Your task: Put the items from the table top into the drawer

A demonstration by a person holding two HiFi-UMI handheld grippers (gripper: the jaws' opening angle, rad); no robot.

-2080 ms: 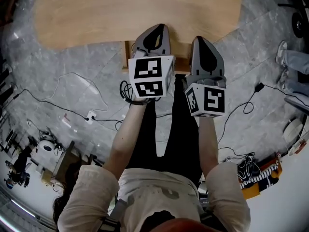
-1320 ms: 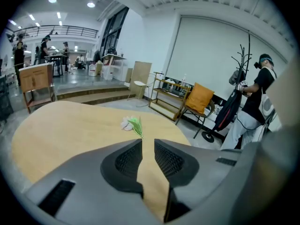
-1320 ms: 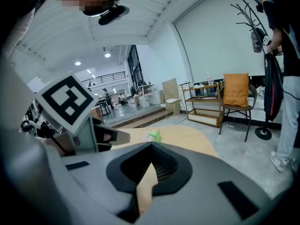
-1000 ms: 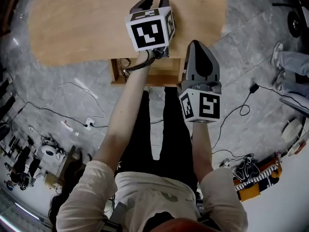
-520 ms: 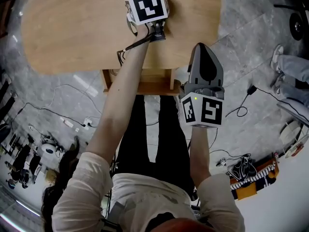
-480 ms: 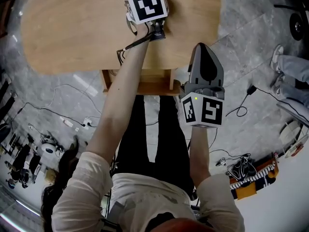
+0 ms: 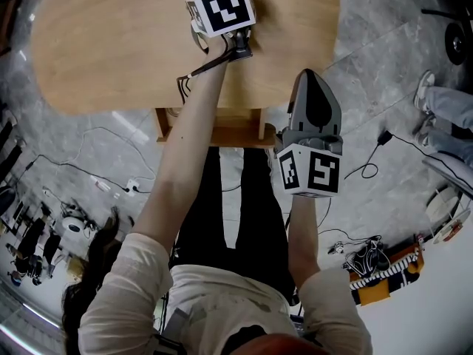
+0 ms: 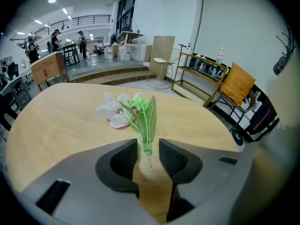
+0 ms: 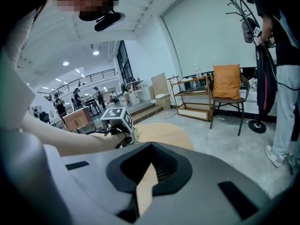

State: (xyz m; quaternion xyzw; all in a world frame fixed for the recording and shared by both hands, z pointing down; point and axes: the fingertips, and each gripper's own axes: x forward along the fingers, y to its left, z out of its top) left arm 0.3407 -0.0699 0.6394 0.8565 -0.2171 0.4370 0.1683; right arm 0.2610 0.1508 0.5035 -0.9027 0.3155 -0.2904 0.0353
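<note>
Flower (image 8: pixel 140 114) is lying on the counter (image 8: pixel 70 125) with its blooms out toward 11 o'clock. The thin stem end sits between the left gripper's (image 8: pixel 148 150) jaws, which are apart and not pinching it yet. The right gripper's (image 9: pixel 153 162) jaws are together and empty. My worry: that skinny stem could roll or slip out as they close, or the floppy blooms could snag the drawer (image 7: pixel 211 134) edge down at 6 o'clock

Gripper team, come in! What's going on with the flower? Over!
Left hand-held gripper open, jaws either side of the flower stem, not pinching. Right hand-held gripper shut, empty, beside the drawer. Nothing blocking the flower.
</note>
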